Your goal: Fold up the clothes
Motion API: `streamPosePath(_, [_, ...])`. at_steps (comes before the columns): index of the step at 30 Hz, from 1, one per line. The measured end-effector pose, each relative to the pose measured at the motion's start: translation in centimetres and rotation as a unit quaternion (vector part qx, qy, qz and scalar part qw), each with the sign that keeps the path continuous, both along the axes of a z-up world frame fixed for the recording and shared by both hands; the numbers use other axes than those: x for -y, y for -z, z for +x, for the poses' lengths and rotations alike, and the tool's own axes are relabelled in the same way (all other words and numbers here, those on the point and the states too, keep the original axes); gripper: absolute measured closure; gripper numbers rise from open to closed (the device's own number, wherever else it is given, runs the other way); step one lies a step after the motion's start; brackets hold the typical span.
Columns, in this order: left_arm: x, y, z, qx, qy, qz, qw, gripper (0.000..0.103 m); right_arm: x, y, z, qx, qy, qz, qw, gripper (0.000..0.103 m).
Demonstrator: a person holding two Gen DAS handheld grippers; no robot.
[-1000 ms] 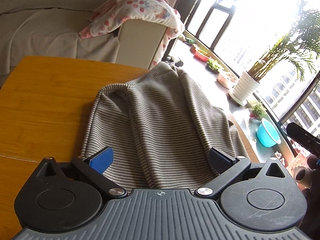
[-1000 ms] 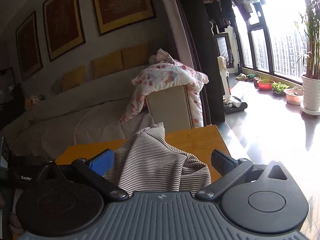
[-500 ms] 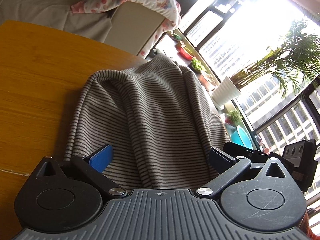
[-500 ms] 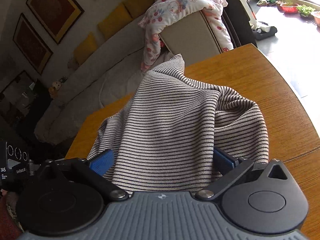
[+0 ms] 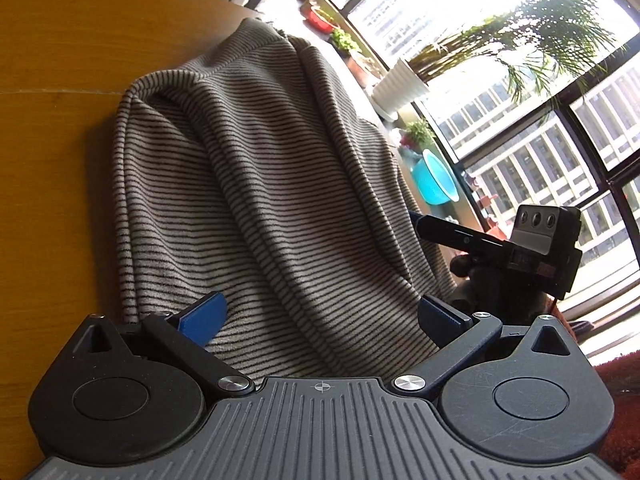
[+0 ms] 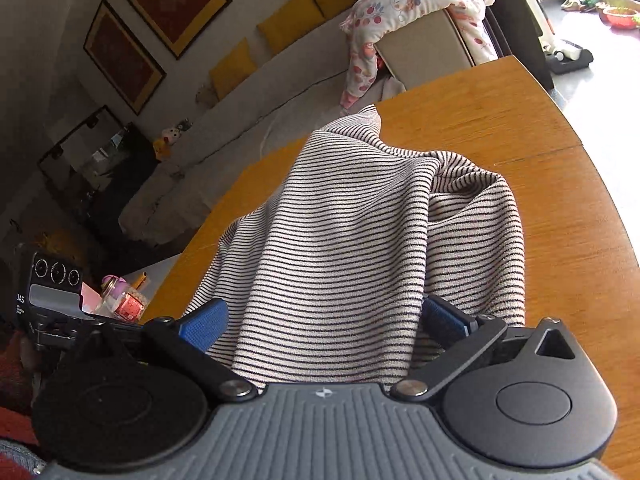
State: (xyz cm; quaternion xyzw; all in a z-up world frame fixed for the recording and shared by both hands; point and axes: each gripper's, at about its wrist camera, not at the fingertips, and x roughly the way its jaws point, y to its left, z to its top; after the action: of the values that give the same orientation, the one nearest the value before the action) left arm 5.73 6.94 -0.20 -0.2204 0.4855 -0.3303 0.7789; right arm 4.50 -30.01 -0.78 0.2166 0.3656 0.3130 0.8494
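Far left in the left wrist view: bare wooden table (image 5: 52, 92), orange-brown, a seam line running across it. Next, the striped garment (image 5: 256, 184), grey with thin dark stripes, draped in long folds over the table, its far end bunched into a rounded hump and a point near the table's far edge. Nearest the camera, the left gripper (image 5: 320, 316), blue-padded fingers (image 5: 204, 314) spread wide, cloth lying between them and running under the body (not pinched by the pads). Further right, the right gripper (image 5: 440, 228) seen from outside, one dark finger touching the garment's right edge, a hand behind it in shadow. Beyond, a white plant pot (image 5: 400, 86), a turquoise bowl (image 5: 436, 182) and bright windows. In the right wrist view, far left: part of the other device, a small pink bottle (image 6: 120, 296), a sofa (image 6: 248, 92) with yellow cushions under framed pictures. Centre: the same garment (image 6: 360, 248) heaped on the table (image 6: 568, 208), rising in a ridge toward a pointed tip. Right gripper (image 6: 322, 318) likewise wide apart, fabric filling the gap and touching the right pad; actual grip impossible to tell. Upper right: a floral blanket (image 6: 416, 0) thrown over a chair back.
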Motion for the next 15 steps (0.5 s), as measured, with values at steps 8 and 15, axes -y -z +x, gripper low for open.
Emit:
streamPosePath(8, [2.1,1.1,3.8,0.060,-0.046,0.029,0.9967,0.001,0.4,0.5,-0.6,0.013,0.021,0.026,0.999,0.000])
streamPosePath(15, [3.9,1.0,3.7,0.060,-0.035,0.004,0.9976,0.023,0.7,0.9,-0.4,0.024,0.029,0.048,0.998,0.000])
